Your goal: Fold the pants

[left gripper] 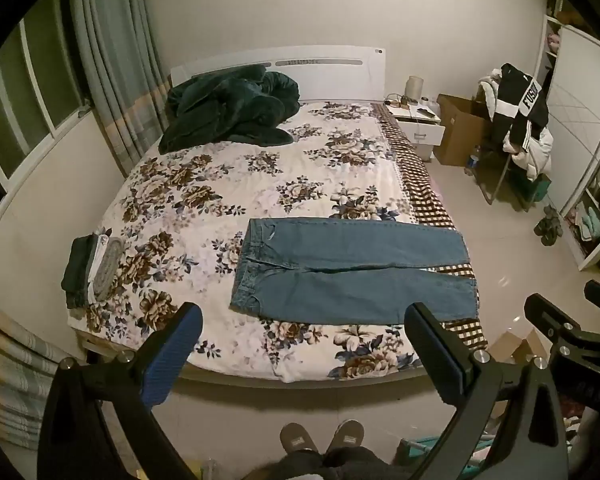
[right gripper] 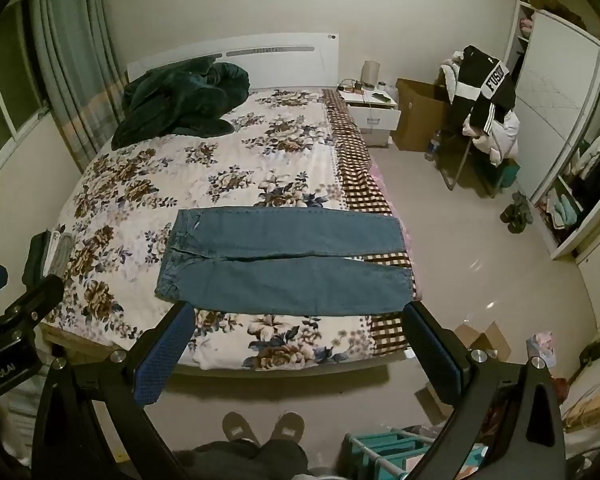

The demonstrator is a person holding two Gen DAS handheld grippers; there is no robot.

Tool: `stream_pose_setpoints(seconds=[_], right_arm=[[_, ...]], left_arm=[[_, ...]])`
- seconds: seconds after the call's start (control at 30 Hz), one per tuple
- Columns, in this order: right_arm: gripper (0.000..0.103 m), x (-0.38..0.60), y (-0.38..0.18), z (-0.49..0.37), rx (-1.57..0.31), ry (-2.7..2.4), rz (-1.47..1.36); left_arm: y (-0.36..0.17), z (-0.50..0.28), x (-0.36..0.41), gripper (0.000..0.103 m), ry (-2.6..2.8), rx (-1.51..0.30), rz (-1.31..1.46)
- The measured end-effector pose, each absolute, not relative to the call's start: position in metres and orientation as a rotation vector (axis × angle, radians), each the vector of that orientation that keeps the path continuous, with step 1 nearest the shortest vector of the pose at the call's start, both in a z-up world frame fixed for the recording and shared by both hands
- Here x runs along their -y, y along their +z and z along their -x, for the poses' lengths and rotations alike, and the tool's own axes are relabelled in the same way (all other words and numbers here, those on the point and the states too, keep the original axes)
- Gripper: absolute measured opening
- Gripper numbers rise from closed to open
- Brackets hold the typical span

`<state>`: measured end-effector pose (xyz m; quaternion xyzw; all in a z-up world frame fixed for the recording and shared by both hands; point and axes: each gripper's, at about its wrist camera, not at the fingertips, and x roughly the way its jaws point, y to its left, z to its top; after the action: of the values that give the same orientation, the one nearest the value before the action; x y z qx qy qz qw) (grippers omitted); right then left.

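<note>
Teal rack [right gripper: 384, 450] clearer from right wrist

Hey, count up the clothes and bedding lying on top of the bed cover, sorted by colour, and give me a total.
Blue: 1, the jeans, spread flat.
Dark green: 2, the rumpled blanket by the headboard, and one folded item in the small stack at the left edge.
White: 1, a folded item in that stack.
Grey: 1, a folded item in that stack.
Total: 5
</note>
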<state>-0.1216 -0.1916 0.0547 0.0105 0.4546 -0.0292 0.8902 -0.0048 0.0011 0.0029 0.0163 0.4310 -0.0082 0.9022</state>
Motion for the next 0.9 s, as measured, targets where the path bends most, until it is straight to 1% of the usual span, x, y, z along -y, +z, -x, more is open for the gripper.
stream_pose_setpoints(seconds=[0.9], right_arm=[[0.103, 0.1917, 0.0516, 0.1193, -0.945, -0.057, -0.019]], left_arm=[[0.0053, 0.0006, -0.0017, 0.103, -0.011, -0.893, -0.038]])
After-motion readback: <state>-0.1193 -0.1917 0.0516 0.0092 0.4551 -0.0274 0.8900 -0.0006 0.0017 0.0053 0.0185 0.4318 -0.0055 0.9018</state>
